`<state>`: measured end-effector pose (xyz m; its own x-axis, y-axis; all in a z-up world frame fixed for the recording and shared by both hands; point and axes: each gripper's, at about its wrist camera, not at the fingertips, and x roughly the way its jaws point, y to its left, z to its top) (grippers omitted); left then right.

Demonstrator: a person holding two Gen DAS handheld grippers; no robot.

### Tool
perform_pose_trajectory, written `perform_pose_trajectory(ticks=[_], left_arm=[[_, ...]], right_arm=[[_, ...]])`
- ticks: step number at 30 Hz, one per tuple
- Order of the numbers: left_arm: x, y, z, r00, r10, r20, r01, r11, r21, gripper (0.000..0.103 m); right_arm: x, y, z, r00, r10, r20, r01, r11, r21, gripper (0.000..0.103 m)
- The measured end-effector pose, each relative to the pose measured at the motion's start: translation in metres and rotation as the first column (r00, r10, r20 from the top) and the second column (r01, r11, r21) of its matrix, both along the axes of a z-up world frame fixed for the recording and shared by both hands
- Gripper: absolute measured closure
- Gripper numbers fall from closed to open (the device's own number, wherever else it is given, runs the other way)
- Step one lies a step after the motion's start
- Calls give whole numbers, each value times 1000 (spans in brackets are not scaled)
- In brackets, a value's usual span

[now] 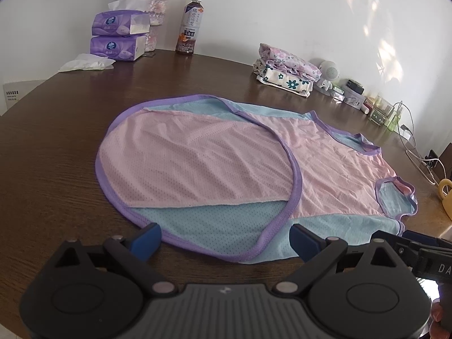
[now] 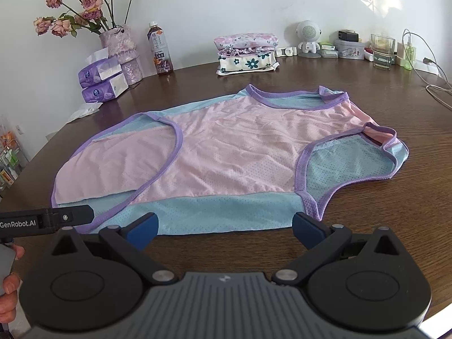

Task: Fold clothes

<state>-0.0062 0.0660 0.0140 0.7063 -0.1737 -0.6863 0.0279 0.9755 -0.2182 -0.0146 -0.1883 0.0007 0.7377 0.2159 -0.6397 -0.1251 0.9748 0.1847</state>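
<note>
Lying flat across the middle of the brown table [image 2: 325, 84]: pink-and-blue mesh vest [image 2: 226, 152] with purple trim, one end folded over onto itself. Hovering at its near blue edge, left gripper [image 1: 226, 238] and right gripper [image 2: 224, 227], both spread wide, gripping nothing; possibly brushing the hem, hard to tell. Against the wall, folded floral clothes [image 2: 247, 53].

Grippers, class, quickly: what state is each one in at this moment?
Left gripper: open, jaws spread, holding nothing, at the garment's near edge.
Right gripper: open, jaws spread, holding nothing, at the same edge.
</note>
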Motion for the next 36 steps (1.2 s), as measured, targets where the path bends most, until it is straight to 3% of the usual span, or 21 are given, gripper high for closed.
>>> perform_pose_trajectory(ticks=[36], left_arm=[[-1, -6, 8, 999, -38, 36, 36, 998, 54, 6]], right_arm=[[6, -8, -1, 999, -20, -35, 20, 1000, -9, 0]])
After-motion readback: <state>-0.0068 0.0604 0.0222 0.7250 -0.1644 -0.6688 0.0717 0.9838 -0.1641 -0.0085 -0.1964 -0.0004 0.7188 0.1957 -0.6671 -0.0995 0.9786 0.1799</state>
